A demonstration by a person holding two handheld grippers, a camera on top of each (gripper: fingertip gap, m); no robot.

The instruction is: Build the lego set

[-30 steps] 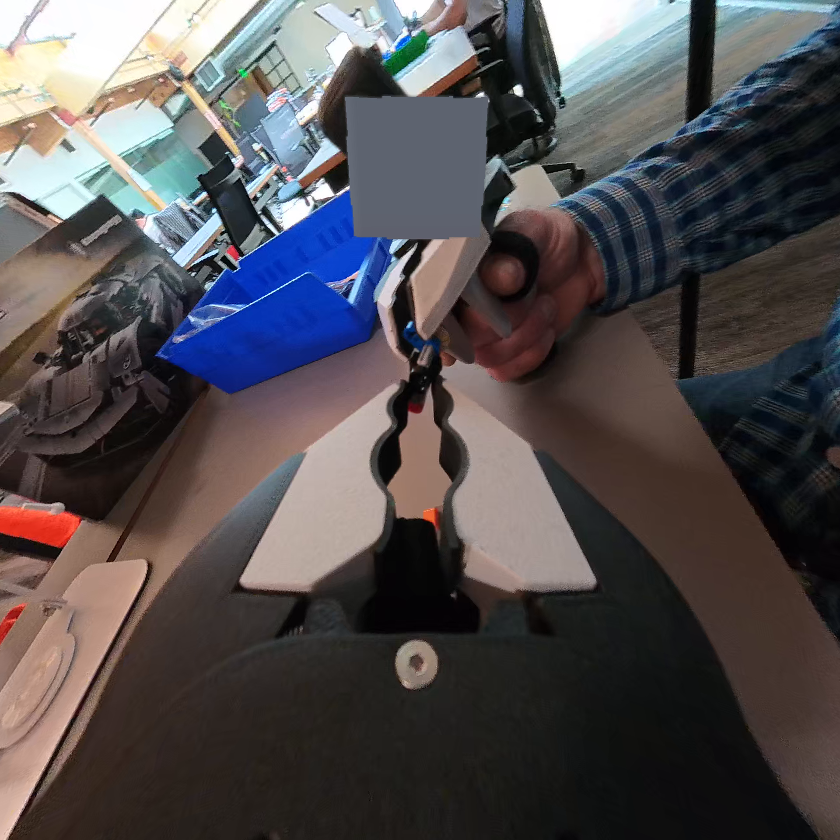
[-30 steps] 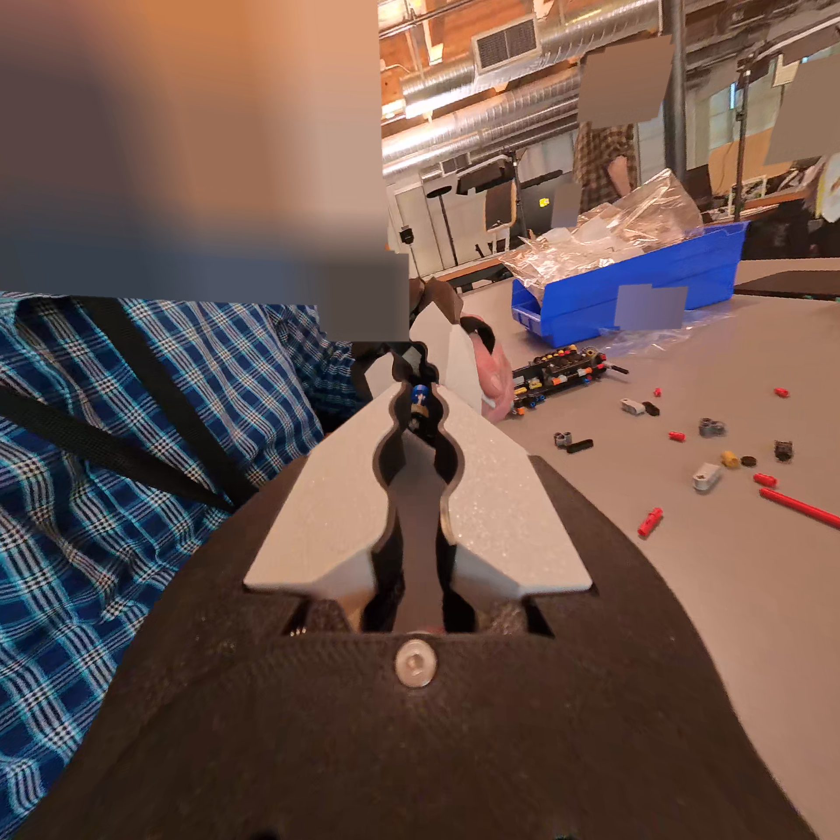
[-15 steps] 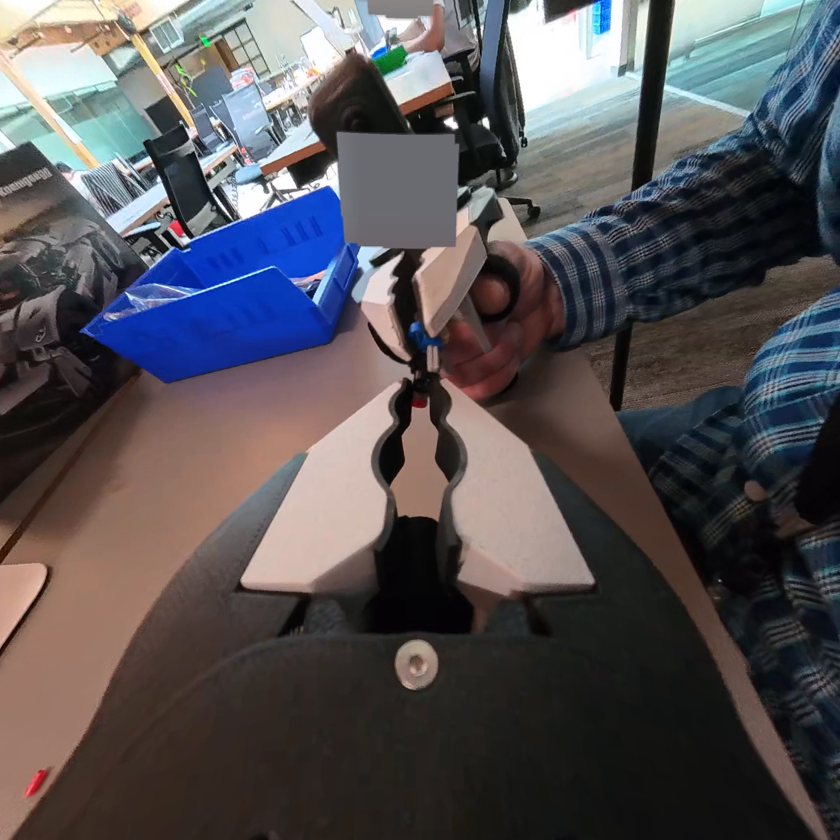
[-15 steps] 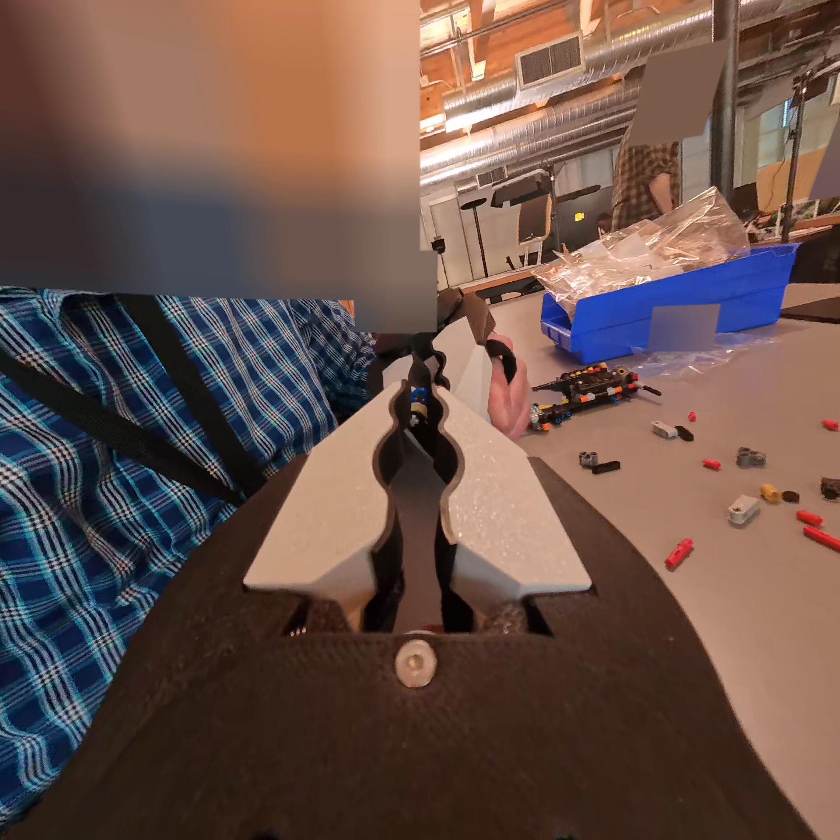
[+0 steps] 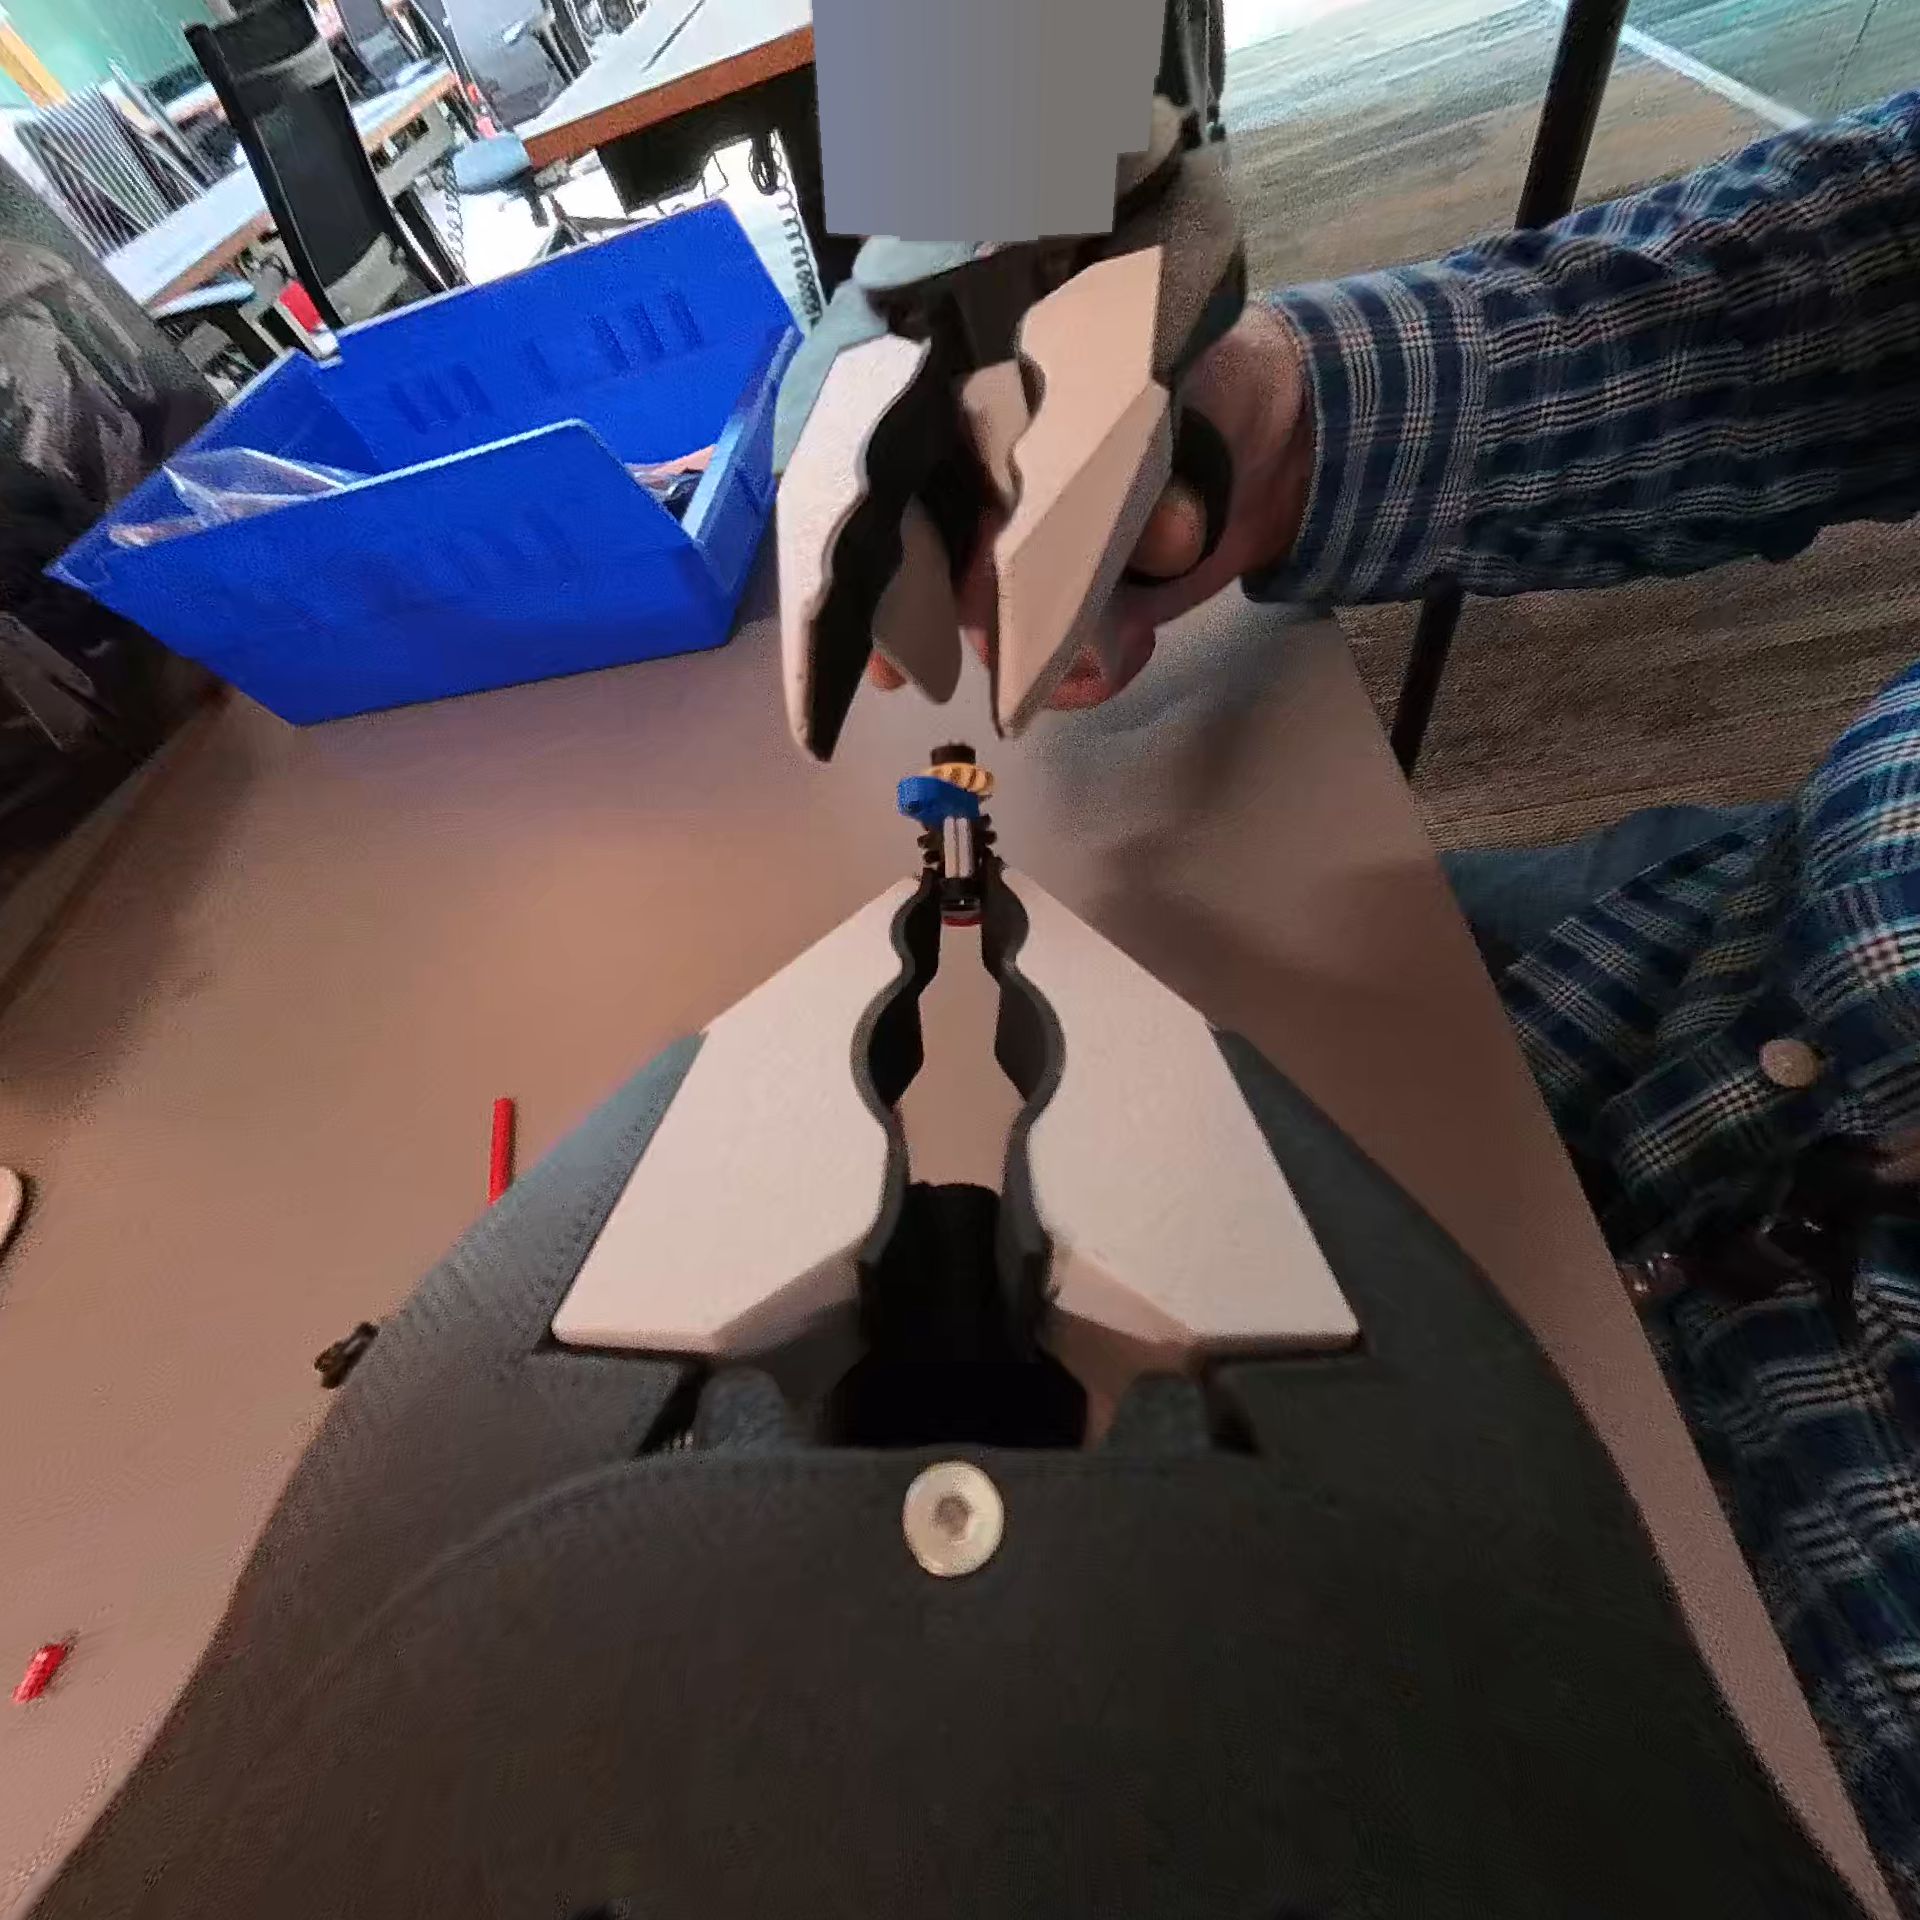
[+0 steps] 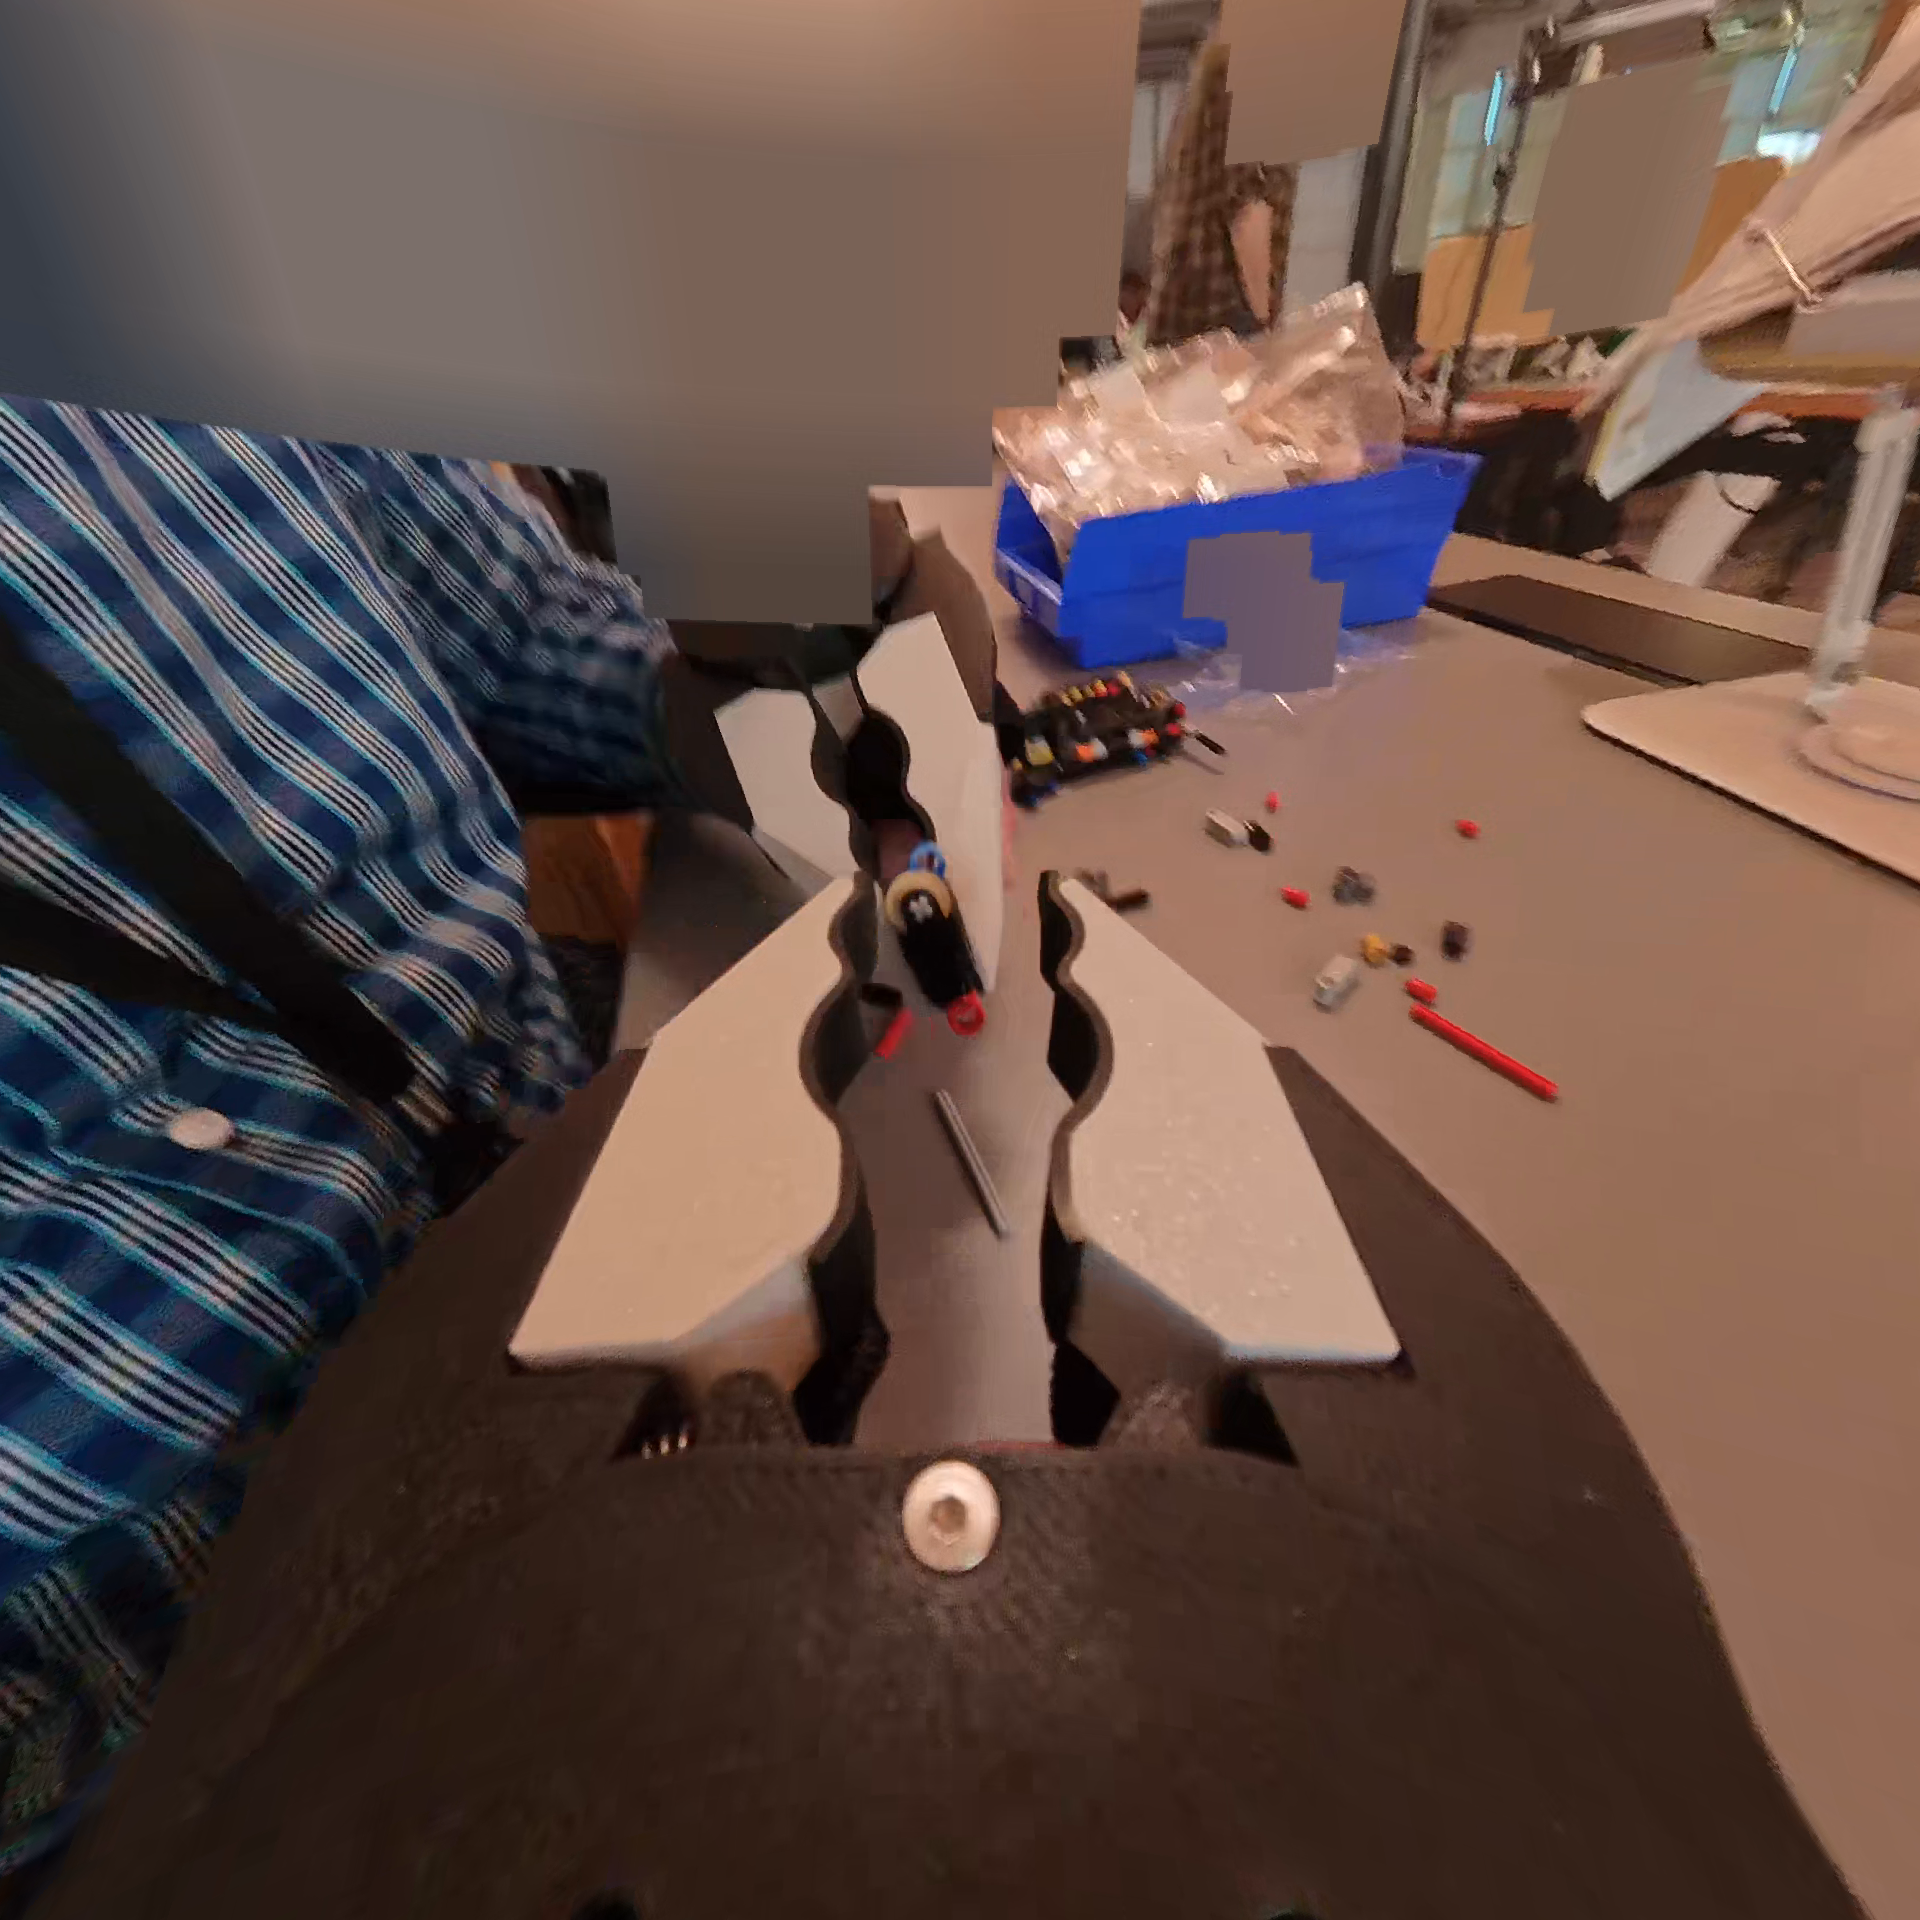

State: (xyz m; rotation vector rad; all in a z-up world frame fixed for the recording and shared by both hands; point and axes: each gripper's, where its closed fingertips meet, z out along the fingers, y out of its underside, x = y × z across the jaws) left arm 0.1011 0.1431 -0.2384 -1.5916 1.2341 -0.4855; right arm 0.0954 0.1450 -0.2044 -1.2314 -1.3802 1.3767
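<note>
Sub-assembly [image 5: 951, 831]: small lego stack (red base, black and white middle, blue piece, tan gear, black axle tip on top), held off the worktop [image 5: 416, 935], not resting on it.
Left gripper [image 5: 954, 894]: jaws clenched on the sub-assembly's red end; the rest sticks out past the fingertips.
Right gripper [image 6: 951, 904]: jaws released, a clear gap between the fingers, nothing held.
Key relation: in the left wrist view the sub-assembly's long axis runs straight out along the left fingers, gear end toward the right gripper's spread tips just beyond it, apart from them.
Right wrist view: gear end [image 6: 920, 904] faces the camera, sitting nearer the left-hand finger than the middle of the gap; axis slightly tilted to the gripper's line.
Nearer arm: left holds it; right is just beside it, not touching.
Change since earlier frames: right gripper was closed on the blue and gear end, both grippers sharing the piece; it has now let go and backed off a little. Left grip unchanged.
Judgement: pressing step looks finished; the next re-grip would need the right gripper centred on the axis.
Worktop, far side: loose parts [image 6: 1382, 935], black chassis build [image 6: 1101, 727], blue bin [image 6: 1226, 561] of bags near the far edge.
</note>
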